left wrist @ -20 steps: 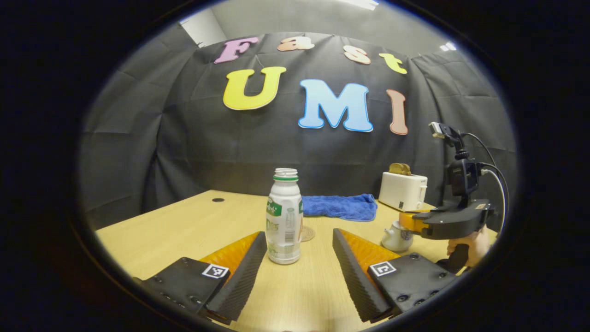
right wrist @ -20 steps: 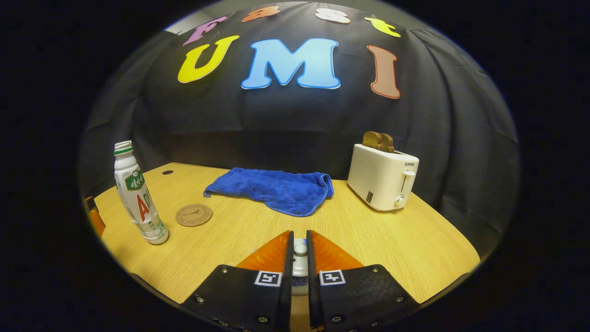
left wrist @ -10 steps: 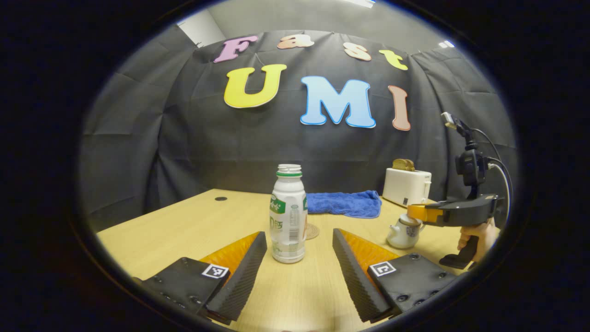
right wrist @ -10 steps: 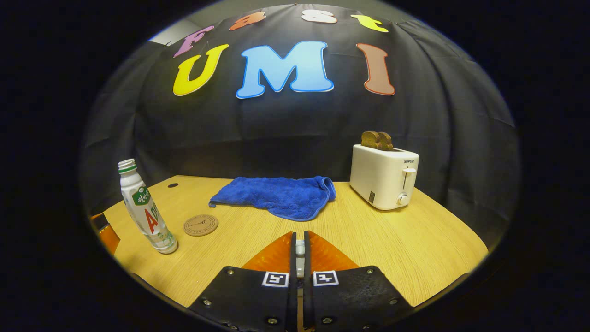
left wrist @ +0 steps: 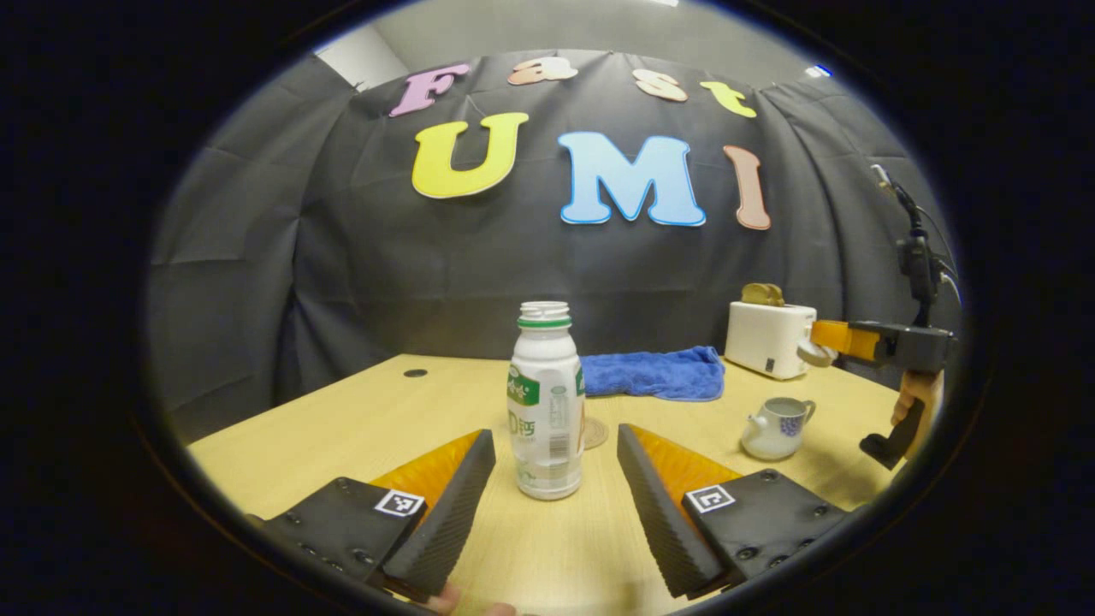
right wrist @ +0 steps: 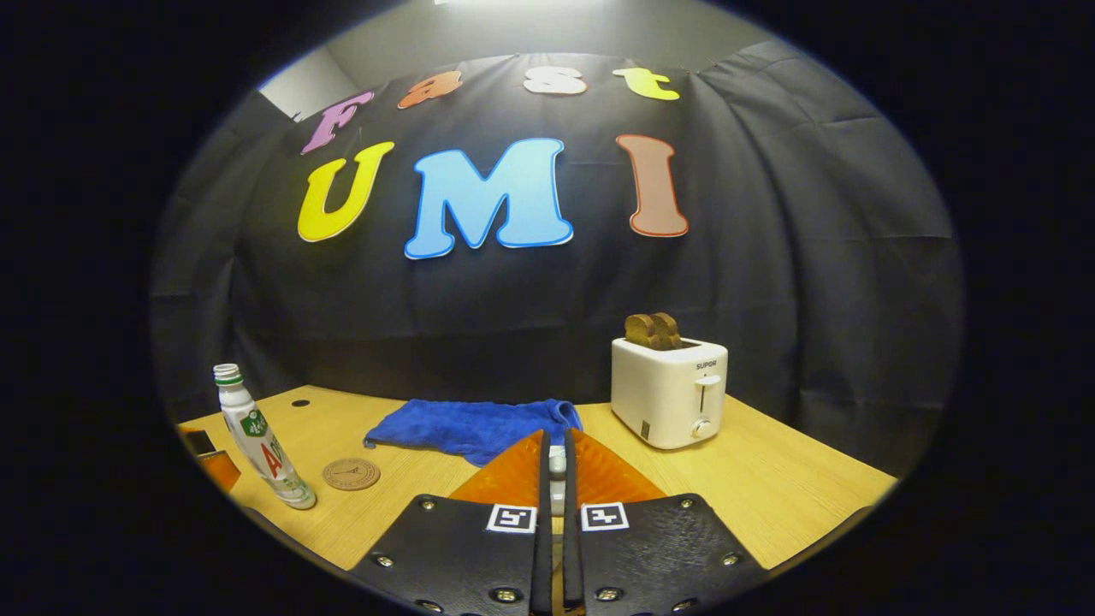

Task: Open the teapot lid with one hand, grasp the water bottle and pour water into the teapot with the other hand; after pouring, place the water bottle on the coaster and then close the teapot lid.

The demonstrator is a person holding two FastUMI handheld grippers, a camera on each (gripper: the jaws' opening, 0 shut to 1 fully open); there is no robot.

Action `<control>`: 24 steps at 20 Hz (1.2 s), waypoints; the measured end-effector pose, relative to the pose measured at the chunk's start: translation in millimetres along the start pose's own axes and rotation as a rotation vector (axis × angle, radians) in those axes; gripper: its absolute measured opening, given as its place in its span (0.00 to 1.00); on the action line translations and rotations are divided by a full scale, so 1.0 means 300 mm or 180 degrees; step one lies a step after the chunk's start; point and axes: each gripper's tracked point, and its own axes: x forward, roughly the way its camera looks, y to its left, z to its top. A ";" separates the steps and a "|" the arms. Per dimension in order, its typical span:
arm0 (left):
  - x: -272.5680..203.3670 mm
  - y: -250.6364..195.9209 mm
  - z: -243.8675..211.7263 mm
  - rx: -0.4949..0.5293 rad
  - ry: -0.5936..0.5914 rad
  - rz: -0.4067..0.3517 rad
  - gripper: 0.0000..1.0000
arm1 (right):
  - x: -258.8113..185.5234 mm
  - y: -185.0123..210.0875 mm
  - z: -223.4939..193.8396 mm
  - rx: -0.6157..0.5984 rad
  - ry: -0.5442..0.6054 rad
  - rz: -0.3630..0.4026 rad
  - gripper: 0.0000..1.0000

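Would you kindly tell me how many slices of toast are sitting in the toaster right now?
2, it seems: two brown toast slices stand side by side in the top slots of the white plastic toaster, at the back right of the wooden table. Any others would be hidden inside.

The toaster (right wrist: 669, 389) carries a short brand word in small dark capitals on its front, near the top and above the lever; in the left gripper view it is too small to make out. The bottle (left wrist: 546, 402) wears a printed wrap with a green patch of white characters, fine print and a barcode below it; in the right gripper view the bottle (right wrist: 257, 441) turns a side with large red and green lettering. The coaster (right wrist: 351, 473) bears a round printed emblem with a ring of lettering too small to read. Each finger of the left gripper (left wrist: 556, 432) and of the right gripper (right wrist: 554, 438) has a square black-and-white coded marker.
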 end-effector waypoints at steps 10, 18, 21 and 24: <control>0.150 0.026 -0.078 0.0067 0.0178 0.0100 0.95 | -0.009 -0.111 -0.035 0.0207 0.0079 -0.0123 0.05; 0.253 -0.002 -0.071 0.0173 0.0161 0.0079 1.00 | -0.009 -0.117 -0.054 0.0330 0.0151 -0.0081 0.05; 0.282 -0.003 -0.061 0.0206 0.0151 0.0093 1.00 | -0.009 -0.105 -0.058 0.0323 0.0169 -0.0047 0.05; 0.304 -0.002 -0.059 0.0222 0.0127 0.0091 1.00 | -0.009 -0.100 -0.061 0.0327 0.0182 -0.0022 0.05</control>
